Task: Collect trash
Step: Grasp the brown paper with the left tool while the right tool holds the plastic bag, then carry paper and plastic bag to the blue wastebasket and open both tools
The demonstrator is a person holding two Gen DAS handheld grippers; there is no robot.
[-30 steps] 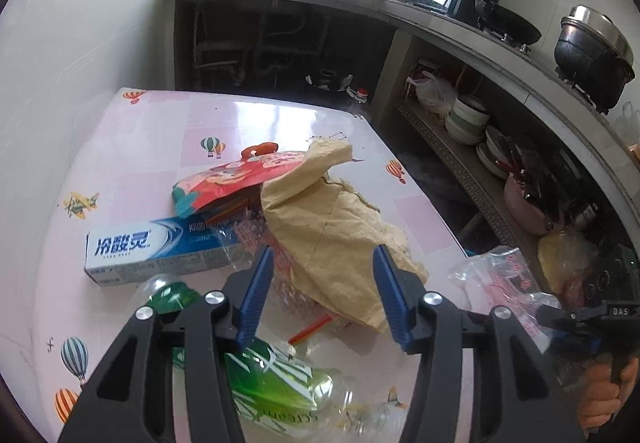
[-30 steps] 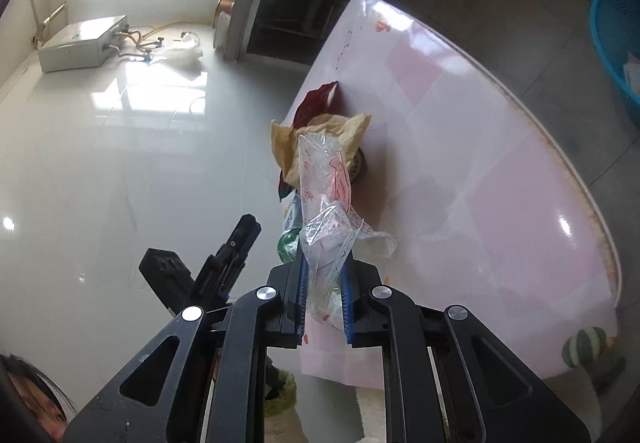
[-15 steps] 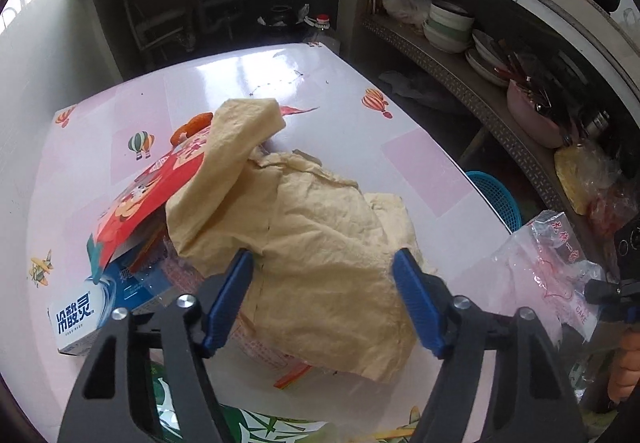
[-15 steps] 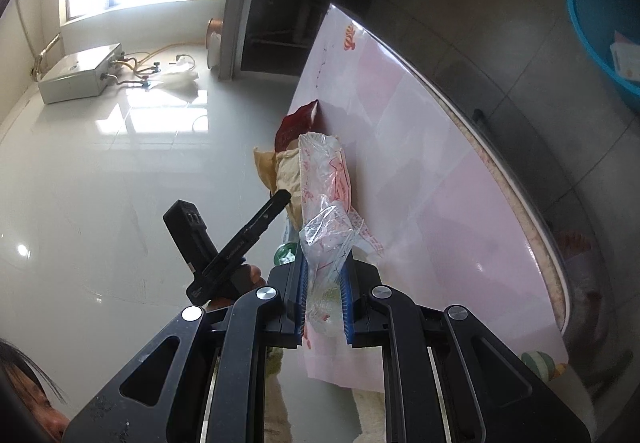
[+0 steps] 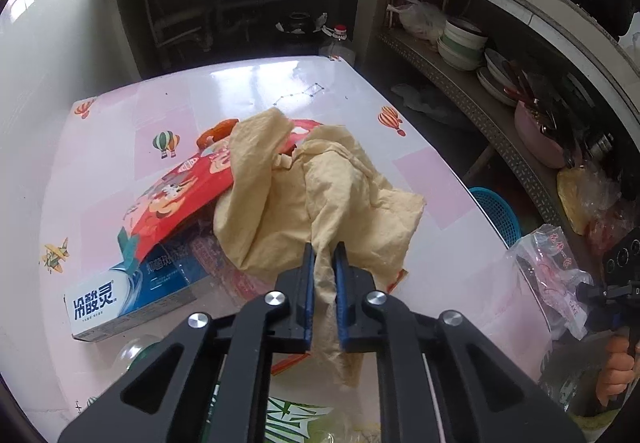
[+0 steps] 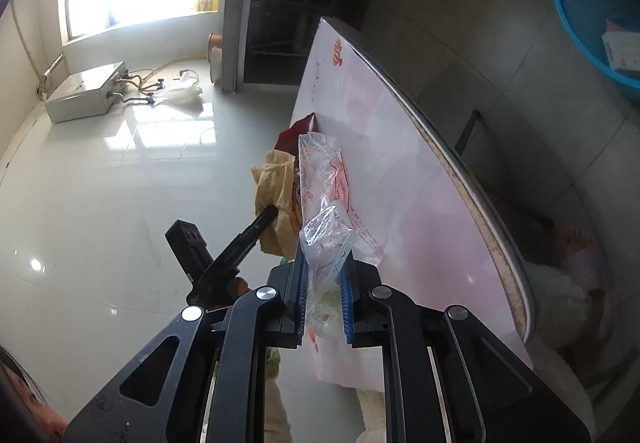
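A crumpled yellow paper wrapper (image 5: 320,183) lies on the pink table (image 5: 248,83) over a red snack packet (image 5: 180,191) and a toothpaste box (image 5: 120,299). My left gripper (image 5: 322,247) is closing its jaws, and the blue pads pinch the wrapper's near fold. A green-labelled plastic bottle (image 5: 288,419) lies under the left gripper, mostly hidden. My right gripper (image 6: 323,255) is shut on a clear plastic bag with red print (image 6: 324,195), held off the table's right side. That bag (image 5: 548,271) also shows in the left wrist view.
A blue mesh basket (image 6: 588,3) stands on the floor beyond the table edge (image 6: 472,195) and holds a small box. Shelves with bowls and pots (image 5: 464,43) run along the right. A white tiled wall (image 5: 48,83) borders the table's left side.
My left gripper moved in over the yellow wrapper and its wide-open jaws came together on the wrapper's near fold. The right gripper kept the plastic bag and shifted slightly.
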